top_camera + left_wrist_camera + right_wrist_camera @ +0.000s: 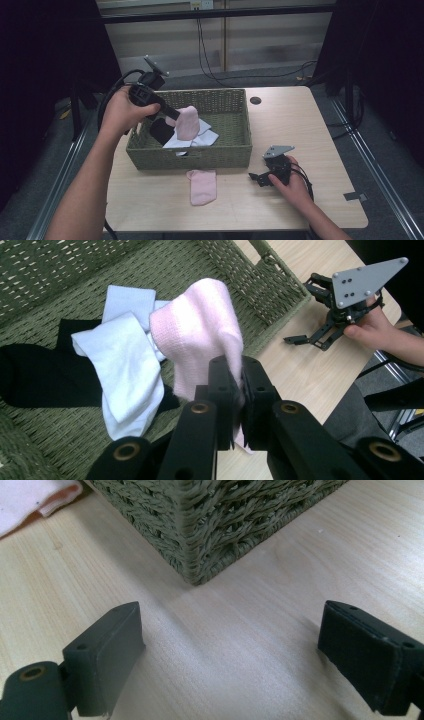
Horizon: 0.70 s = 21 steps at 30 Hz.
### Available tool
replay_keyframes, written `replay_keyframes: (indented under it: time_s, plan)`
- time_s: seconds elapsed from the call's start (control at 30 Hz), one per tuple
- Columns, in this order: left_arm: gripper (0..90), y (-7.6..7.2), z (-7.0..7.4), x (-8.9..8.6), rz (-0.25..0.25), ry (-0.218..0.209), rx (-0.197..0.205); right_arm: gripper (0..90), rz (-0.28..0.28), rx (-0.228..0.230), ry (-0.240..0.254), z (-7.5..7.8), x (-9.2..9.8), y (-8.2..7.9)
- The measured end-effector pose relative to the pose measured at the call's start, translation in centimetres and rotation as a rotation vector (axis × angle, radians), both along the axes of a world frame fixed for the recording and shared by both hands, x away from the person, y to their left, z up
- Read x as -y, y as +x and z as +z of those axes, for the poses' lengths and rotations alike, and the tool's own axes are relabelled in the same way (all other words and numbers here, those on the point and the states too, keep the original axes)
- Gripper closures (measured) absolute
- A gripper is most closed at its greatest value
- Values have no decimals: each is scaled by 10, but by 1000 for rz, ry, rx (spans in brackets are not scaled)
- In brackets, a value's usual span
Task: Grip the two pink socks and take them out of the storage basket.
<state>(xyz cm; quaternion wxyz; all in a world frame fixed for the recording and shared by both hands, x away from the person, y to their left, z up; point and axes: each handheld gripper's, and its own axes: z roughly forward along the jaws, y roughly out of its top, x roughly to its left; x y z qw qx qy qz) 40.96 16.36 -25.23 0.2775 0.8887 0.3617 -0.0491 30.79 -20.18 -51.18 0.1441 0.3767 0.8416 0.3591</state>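
- Pink sock point(200, 335) hangs over the basket point(220, 152), pinched in my left gripper point(237, 390) fingers.
- I lift it clear of the rim.
- My right gripper point(261, 176) fingers rest spread on the table point(300, 125).

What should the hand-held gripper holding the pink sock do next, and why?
Probably lift it a little higher and carry it toward the front. The left hand-held gripper is shut on a pink sock that hangs over the basket above the white and black socks, while its likely mate, another pink sock, lies on the table in front.
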Motion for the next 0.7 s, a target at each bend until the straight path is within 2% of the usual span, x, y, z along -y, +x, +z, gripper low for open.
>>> replay_keyframes:
  time_s: [0.33,0.7]
  plan:
    - [851,-12,4,3,-30,-12,22,102,1,0,1,0,0,0]
    - [851,-26,8,7,-64,-6,41,102,1,0,1,0,0,0]
